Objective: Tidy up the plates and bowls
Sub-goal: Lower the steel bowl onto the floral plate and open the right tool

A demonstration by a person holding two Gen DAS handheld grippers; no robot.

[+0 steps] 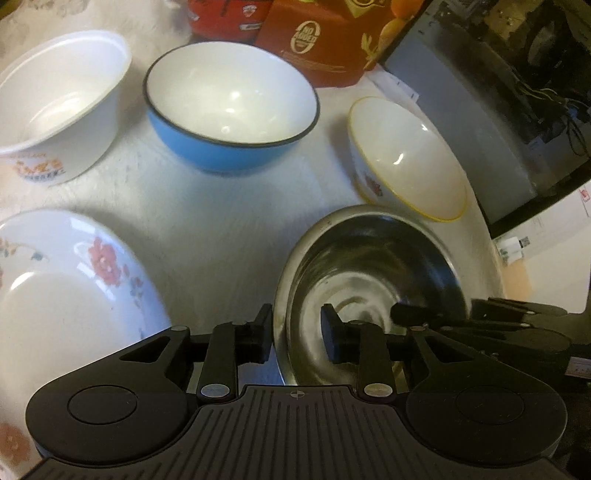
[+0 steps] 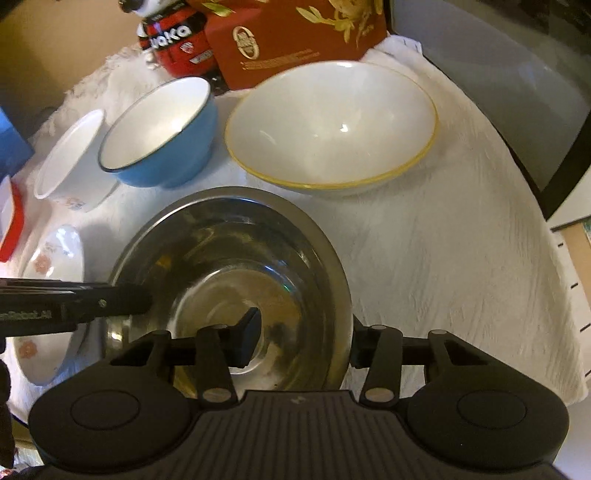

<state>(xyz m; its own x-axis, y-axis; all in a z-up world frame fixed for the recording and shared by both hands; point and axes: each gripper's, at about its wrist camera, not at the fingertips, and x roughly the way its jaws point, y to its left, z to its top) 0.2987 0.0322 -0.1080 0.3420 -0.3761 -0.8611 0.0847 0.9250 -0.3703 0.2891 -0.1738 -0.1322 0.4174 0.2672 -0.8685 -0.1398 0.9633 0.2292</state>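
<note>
A steel bowl point(image 1: 369, 258) point(image 2: 229, 240) stands on the white cloth, close to both grippers. My left gripper point(image 1: 297, 336) straddles its left rim, one finger outside and one inside, with a gap showing at the inner pad. My right gripper point(image 2: 303, 339) straddles the right rim the same way, its inner finger well off the wall. Behind stand a blue bowl point(image 1: 229, 110) point(image 2: 159, 136), a yellow-rimmed bowl point(image 1: 402, 158) point(image 2: 332, 125) and a white printed bowl point(image 1: 55, 110) point(image 2: 70, 158). A flowered plate point(image 1: 66, 288) point(image 2: 51, 295) lies to the left.
A red carton point(image 1: 321, 37) point(image 2: 295, 33) and a red can point(image 1: 221, 18) point(image 2: 177, 40) stand at the back. A dark screen point(image 1: 480, 110) point(image 2: 517, 92) borders the right side. The cloth-covered table point(image 1: 221, 229) point(image 2: 443, 258) ends at the right.
</note>
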